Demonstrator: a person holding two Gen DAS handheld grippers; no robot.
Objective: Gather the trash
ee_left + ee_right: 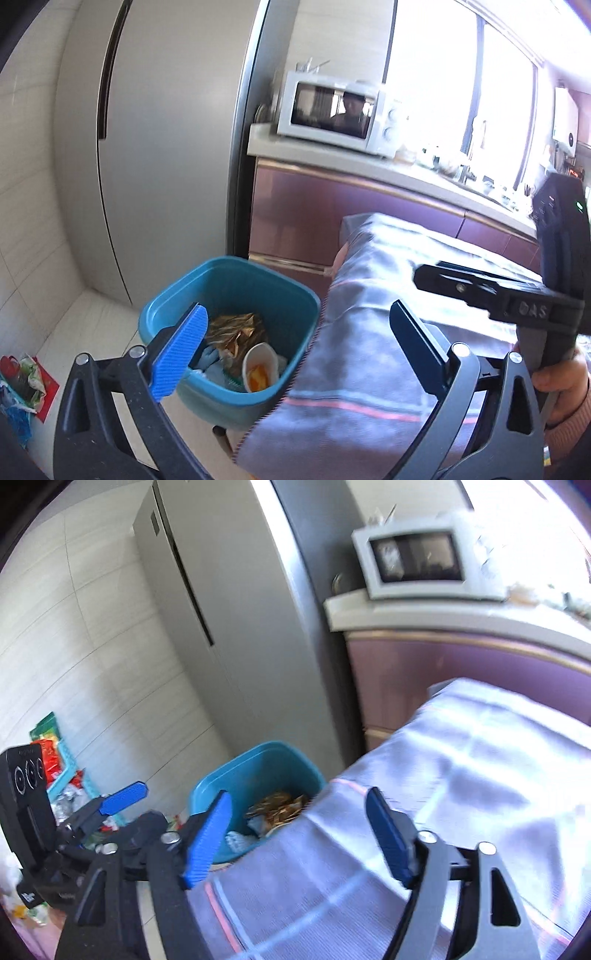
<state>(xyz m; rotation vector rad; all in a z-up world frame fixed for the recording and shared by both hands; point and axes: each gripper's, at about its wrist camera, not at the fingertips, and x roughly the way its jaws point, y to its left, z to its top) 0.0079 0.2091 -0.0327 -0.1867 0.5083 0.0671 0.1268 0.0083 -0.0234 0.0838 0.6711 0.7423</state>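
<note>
- Left wrist view: the left gripper (295, 339) gapes wide and empty above the blue bin (229, 295), which holds gold wrapper (236, 328) and a cup (258, 365); a drop seems finished.
- Right wrist view: the right gripper (299, 834) is also wide, empty, over the striped cloth (424, 794); next it likely needs fresh trash to seek.

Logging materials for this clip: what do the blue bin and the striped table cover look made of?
Blue bin: likely moulded plastic, smooth with a slight sheen and rounded rim. Striped table cover: woven fabric by the look, matte grey with pink and blue stripes, draping in soft folds over the table edge.
</note>
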